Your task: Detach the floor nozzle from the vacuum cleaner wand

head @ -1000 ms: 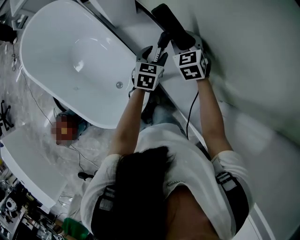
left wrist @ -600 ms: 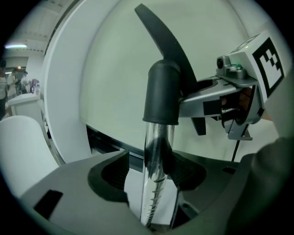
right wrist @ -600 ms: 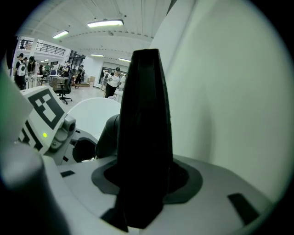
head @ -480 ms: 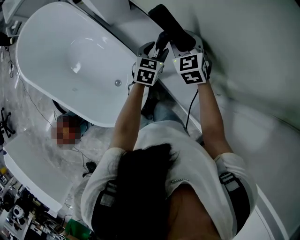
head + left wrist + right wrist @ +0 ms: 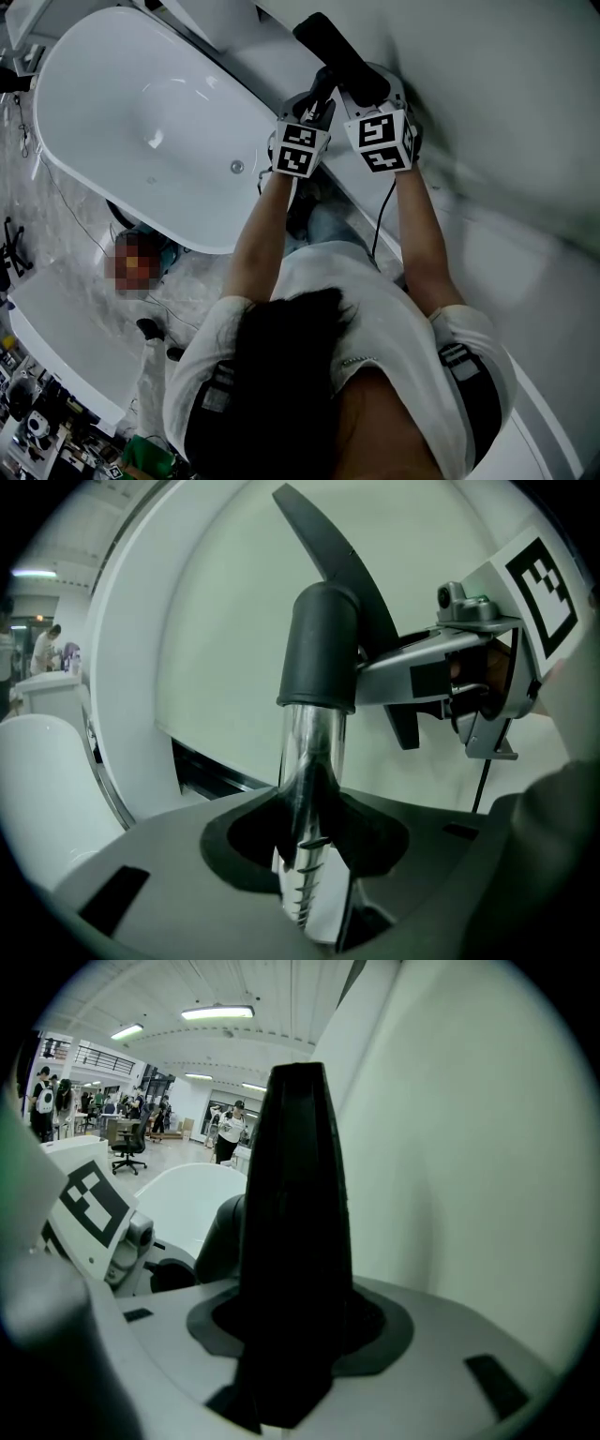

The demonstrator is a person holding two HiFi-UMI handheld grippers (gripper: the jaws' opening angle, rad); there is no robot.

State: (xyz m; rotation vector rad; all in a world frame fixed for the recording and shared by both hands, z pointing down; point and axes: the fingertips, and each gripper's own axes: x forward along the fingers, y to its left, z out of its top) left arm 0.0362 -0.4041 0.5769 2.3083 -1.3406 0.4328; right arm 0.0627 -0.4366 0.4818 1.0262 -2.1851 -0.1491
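bathtub (image 5: 112, 103) at far left holds nothing (only its drain (image 5: 238, 167) shows). the left hand-held gripper (image 5: 307, 850), jaws just closed in, pinches the chrome wand (image 5: 307, 752), which runs straight ahead into a black collar (image 5: 319, 649); beside it the right hand-held gripper (image 5: 291, 1335) clamps the black floor nozzle (image 5: 295, 1194) beyond that joint.

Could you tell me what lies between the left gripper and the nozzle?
Left gripper view: only chrome wand, from the left gripper's jaws, which have just been closing around it, up to the nozzle's collar.

White bathtub (image 5: 141, 112) on marble floor (image 5: 42, 192)
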